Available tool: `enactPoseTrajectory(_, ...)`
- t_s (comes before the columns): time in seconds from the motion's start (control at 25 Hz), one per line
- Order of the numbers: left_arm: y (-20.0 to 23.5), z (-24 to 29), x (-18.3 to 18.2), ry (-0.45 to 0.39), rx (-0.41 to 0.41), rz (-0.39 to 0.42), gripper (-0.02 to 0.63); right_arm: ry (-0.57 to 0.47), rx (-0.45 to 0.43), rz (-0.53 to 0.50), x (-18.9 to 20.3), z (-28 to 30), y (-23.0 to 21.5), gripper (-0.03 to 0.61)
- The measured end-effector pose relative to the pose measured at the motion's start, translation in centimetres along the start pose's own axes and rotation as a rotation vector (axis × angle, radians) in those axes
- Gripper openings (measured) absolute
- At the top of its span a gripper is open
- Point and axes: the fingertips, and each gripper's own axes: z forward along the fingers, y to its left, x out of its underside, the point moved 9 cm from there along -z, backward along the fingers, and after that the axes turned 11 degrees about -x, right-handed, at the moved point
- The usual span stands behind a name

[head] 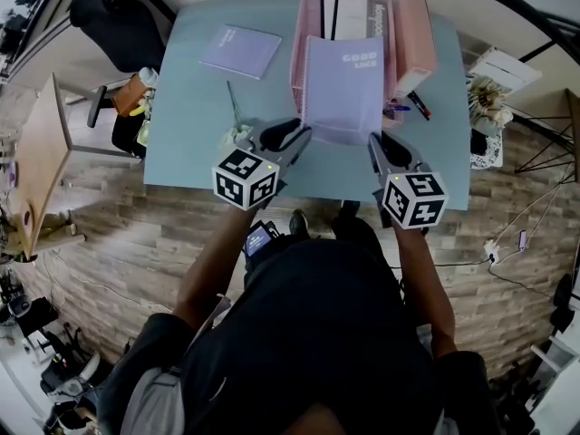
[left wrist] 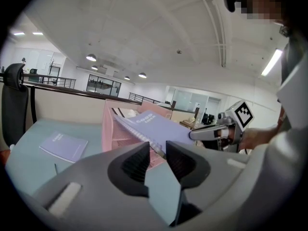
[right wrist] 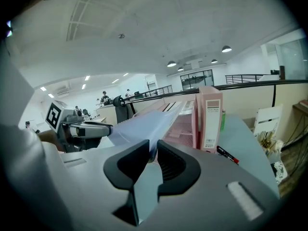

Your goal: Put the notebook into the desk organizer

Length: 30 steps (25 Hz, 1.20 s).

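Observation:
A lavender spiral notebook (head: 343,89) with "GOOD LUCK" on its cover hangs tilted over the pink desk organizer (head: 297,62) at the back of the pale blue table (head: 190,134). My left gripper (head: 304,134) is shut on its near left corner, at the spiral edge (left wrist: 153,145). My right gripper (head: 373,141) is shut on the near right corner (right wrist: 144,124). The notebook's far edge reaches over the organizer's slots (right wrist: 185,124). From the left gripper view the right gripper (left wrist: 211,134) shows at the notebook's other corner.
A second lavender notebook (head: 240,51) lies flat at the table's back left. A pink file box (head: 414,30) stands right of the organizer, with pens (head: 417,104) beside it. A thin green pen (head: 233,102) lies near my left gripper. A black chair (head: 118,25) stands at the left.

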Motion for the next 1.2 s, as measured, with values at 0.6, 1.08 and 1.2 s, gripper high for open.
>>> enactPoseTrajectory(0.6,-2.5,-4.4,1.7,-0.013,0.024,0.027,0.161,-0.028,0.001,-0.009,2.2,-3.4,3.7,0.057)
enactPoseTrajectory(1.08,-4.2,-7.3,2.4,-0.033,0.057,0.042,0.161,-0.043,0.011,-0.005,3.8,-5.9,6.2,0.057)
enactPoseTrajectory(1.2,-4.7,-8.0,2.6,-0.037,0.063,0.041,0.161,-0.043,0.013,-0.014,4.0,-6.6,6.8,0.057)
